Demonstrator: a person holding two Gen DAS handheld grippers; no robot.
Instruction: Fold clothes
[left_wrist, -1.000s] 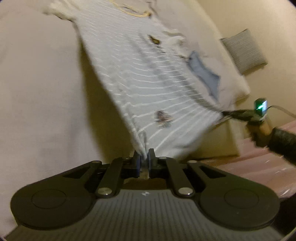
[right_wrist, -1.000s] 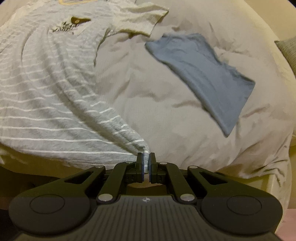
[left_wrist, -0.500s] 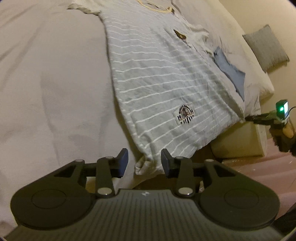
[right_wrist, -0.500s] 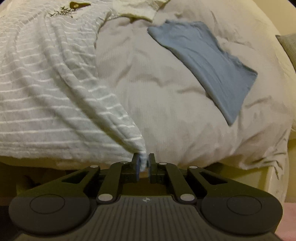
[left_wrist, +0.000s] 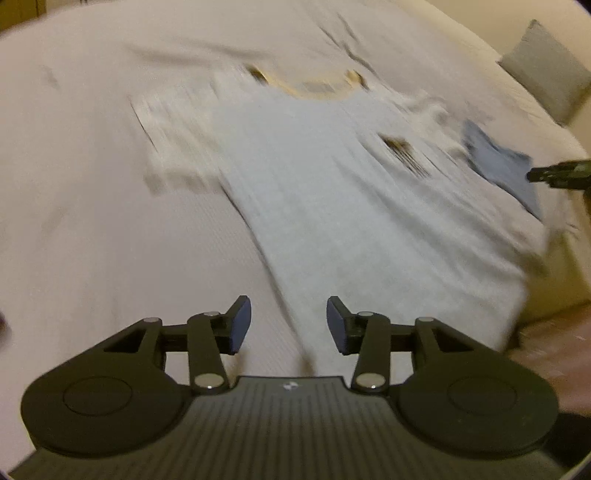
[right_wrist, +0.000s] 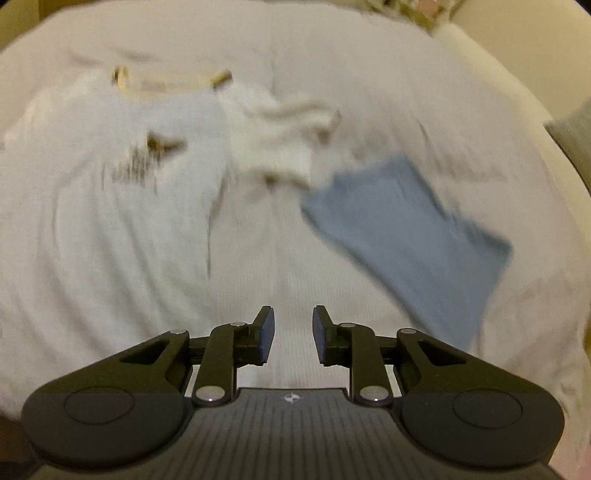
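Hovering over the pale cream bedspread (left_wrist: 92, 221), I held my left gripper (left_wrist: 289, 325) with its jaws parted, having just been opening, and nothing lay pinched between the blue pads (left_wrist: 240, 325). Ahead of those jaws, spread flat on the bed, was the light grey T-shirt with thin white stripes and a yellow neckband (left_wrist: 332, 206); its hem ran just under and to the right of the jaw gap, its collar far ahead. My right gripper (right_wrist: 293, 334) also stood with jaws apart, having just been opening, and empty, with bare bedspread below the gap. The same shirt (right_wrist: 110, 206) lay ahead and left of those jaws, a folded blue garment (right_wrist: 406, 236) ahead and right, near the shirt's sleeve. Both views were blurred. A grey cushion (left_wrist: 546, 70) sat far right.
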